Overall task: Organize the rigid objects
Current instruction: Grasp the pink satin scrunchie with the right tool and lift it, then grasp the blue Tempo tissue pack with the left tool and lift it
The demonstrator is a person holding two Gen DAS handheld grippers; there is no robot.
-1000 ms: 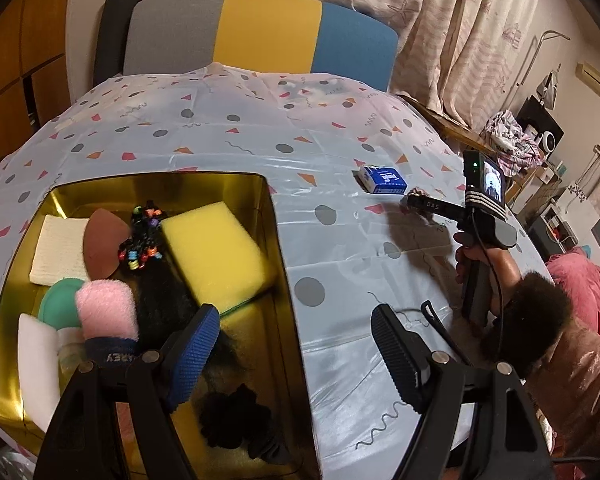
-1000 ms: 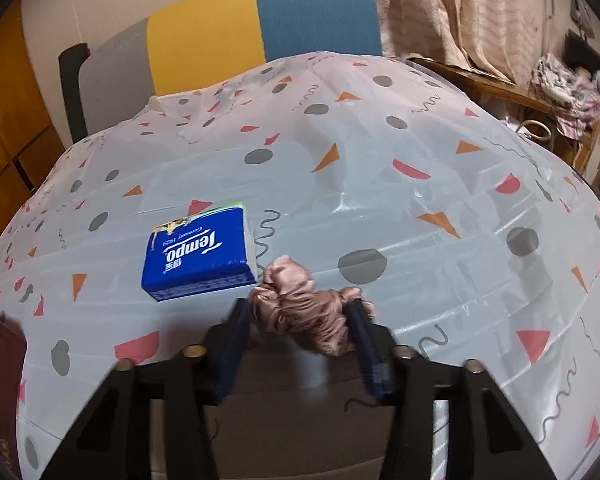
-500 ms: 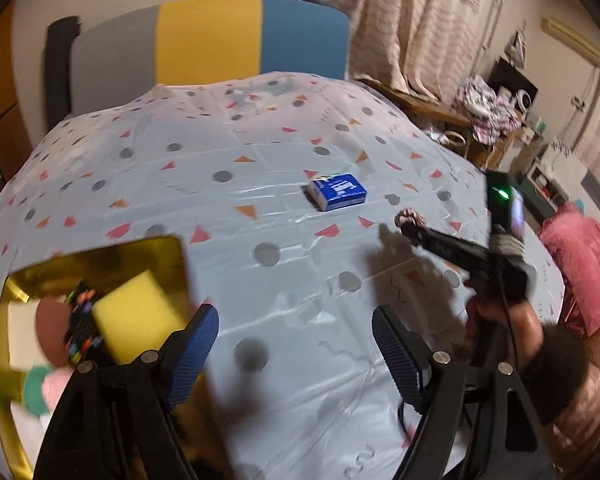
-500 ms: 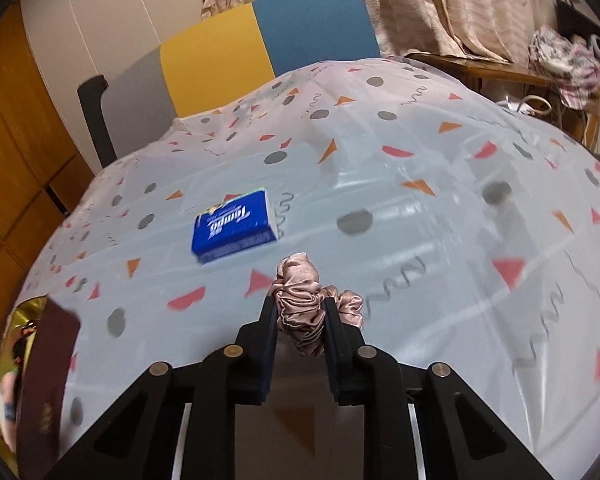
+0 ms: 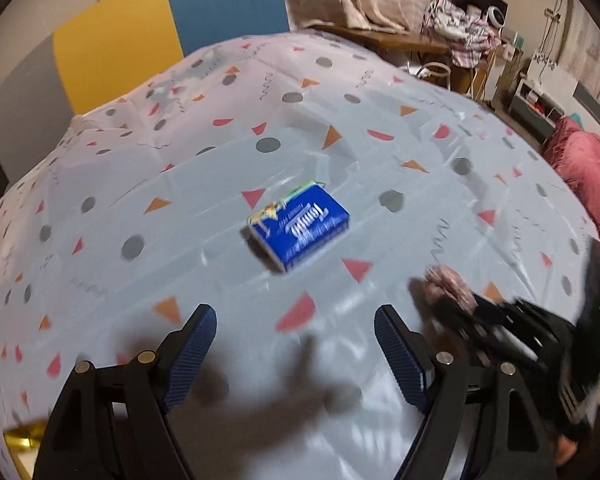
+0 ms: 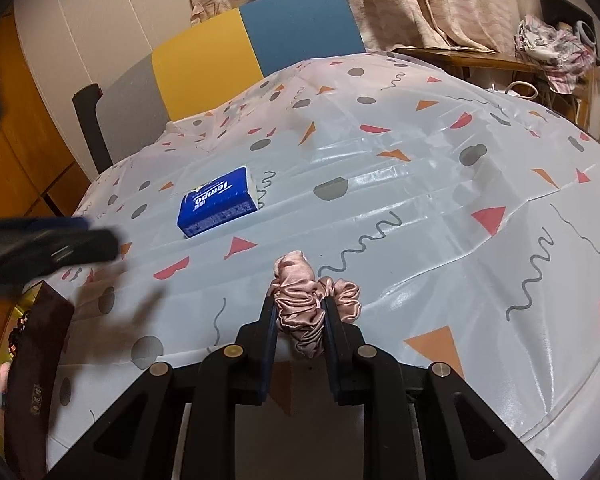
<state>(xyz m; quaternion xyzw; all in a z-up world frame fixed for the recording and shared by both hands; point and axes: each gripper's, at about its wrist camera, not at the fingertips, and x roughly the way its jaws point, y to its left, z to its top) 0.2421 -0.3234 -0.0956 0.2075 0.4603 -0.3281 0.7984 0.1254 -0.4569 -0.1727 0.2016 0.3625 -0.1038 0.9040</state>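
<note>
A blue Tempo tissue pack (image 5: 300, 232) lies flat on the patterned tablecloth, ahead of my left gripper (image 5: 296, 344), which is open and empty above the cloth. The pack also shows in the right wrist view (image 6: 218, 202). My right gripper (image 6: 300, 312) is shut on a pink satin scrunchie (image 6: 312, 300) and holds it just above the cloth. In the left wrist view the scrunchie (image 5: 446, 284) and the right gripper (image 5: 500, 320) are blurred at lower right. The left gripper (image 6: 40, 248) is a dark blur at the left of the right wrist view.
The gold box's dark wall (image 6: 36, 368) shows at lower left in the right wrist view, with items inside partly visible. A grey, yellow and blue chair back (image 6: 236, 52) stands behind the table. A cluttered side table (image 5: 464, 40) and a pink cushion (image 5: 588, 184) lie to the right.
My left gripper swung from over the gold box to the right, toward the tissue pack. My right gripper closed on the scrunchie and lifted it off the cloth.
</note>
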